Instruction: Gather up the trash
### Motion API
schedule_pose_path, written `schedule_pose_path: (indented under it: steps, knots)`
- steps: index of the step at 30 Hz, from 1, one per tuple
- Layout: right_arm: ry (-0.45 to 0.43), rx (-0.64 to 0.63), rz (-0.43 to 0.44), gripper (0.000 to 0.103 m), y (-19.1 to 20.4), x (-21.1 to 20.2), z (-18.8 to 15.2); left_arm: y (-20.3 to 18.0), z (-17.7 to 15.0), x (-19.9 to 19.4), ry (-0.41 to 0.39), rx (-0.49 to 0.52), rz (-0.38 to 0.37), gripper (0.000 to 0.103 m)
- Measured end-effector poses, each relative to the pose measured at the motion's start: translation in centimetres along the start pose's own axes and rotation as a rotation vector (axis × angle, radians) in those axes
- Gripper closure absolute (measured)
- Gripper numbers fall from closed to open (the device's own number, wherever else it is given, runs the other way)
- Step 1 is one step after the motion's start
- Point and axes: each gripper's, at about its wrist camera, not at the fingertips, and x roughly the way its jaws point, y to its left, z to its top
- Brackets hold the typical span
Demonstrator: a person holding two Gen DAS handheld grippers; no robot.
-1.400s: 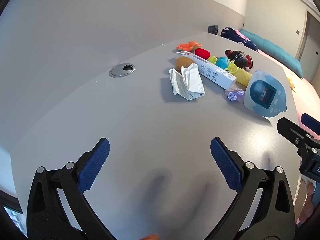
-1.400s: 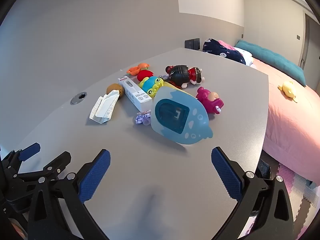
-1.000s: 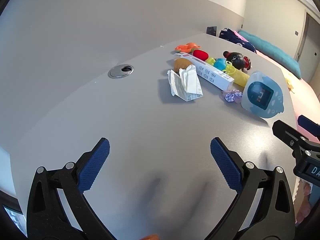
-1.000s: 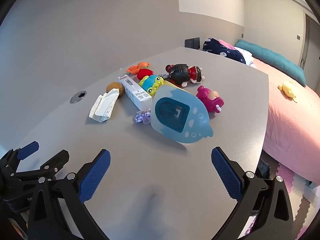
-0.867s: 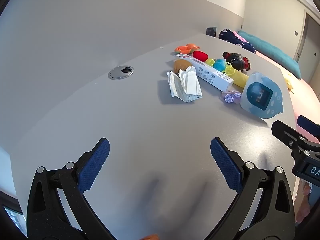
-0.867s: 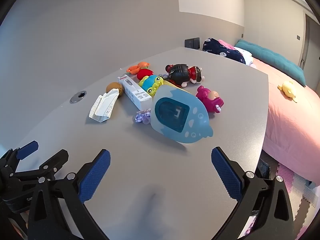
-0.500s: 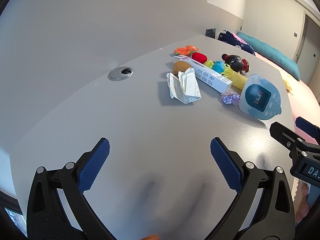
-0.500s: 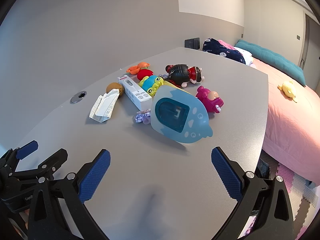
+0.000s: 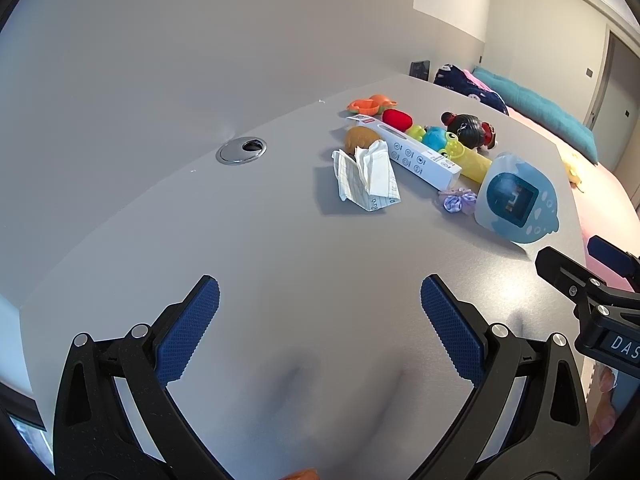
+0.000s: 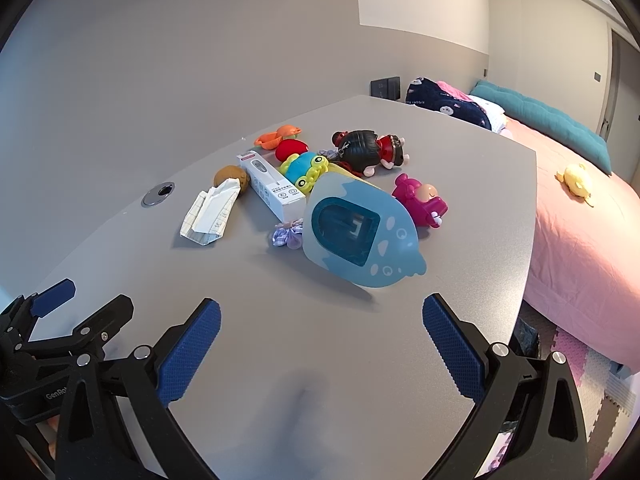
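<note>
desk (image 9: 280, 264): big grey top with a rounded near edge. The left camera has pulled back a touch over the last second or so, so the whole pile now sits a bit further up in its view. The right view barely changes. Nothing's been touched, so my read is we're still at the very start, just lining up.

blue egg-shaped toy (image 10: 356, 232): biggest thing in the pile, lying toward the right edge of the desk, hasn't budged.

white box (image 9: 408, 156): long carton with little icons, lying diagonally mid-pile, toys right behind it.

crumpled paper (image 9: 366, 174): the obvious trash imo. White, creased, faint grid lines and some printing, folded into a loose wad. It's on the left side of the pile, touching a brown ball (image 9: 360, 138) behind it and just beside the box. Near side is open, easy approach.

purple wrapper (image 9: 458, 202): small crinkly thing between the box end and the blue toy, probably trash too.

left gripper (image 9: 320, 316): jaws spread wide, nothing in them, hovering over the bare near part of the desk, well short of the paper.

right gripper (image 10: 322, 324): same deal, wide open and empty, near the front edge.
</note>
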Motion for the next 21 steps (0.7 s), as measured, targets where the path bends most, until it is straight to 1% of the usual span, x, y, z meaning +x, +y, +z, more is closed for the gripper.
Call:
schedule_pose_path:
  steps: [21]
  knots:
    - [0.001,-0.002,-0.002,0.003,0.27,-0.28,0.10,-0.52,0.01,-0.32,-0.007,0.011,-0.006,0.006]
